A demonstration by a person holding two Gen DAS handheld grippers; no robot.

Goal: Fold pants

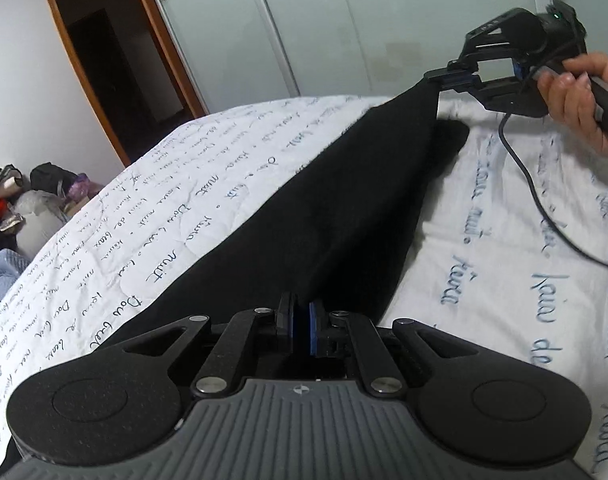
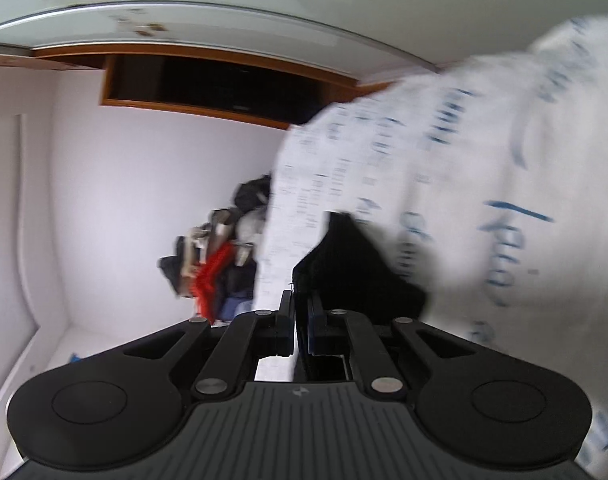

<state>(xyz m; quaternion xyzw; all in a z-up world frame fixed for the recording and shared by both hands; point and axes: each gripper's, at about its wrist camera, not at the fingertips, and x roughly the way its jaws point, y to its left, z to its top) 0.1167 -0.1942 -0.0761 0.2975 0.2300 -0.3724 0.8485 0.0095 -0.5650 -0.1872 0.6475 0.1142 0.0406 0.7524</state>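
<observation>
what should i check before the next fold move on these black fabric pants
1. Left gripper clamped on the black fabric pants: ok, cloth runs in between the shut pads.
2. Right gripper clamped on the far end: ok, fabric hangs from its tip.
3. Pants stretched between both grippers: ok, taut with a loose flap under the right end.
4. White quilted bedspread with blue script free of clutter where the pants will land: ok in the left wrist view.
5. Black cable clear of the pants: ok, it lies beside them.
6. Right wrist view sharp enough to judge the landing: not ok, blurred.
</observation>
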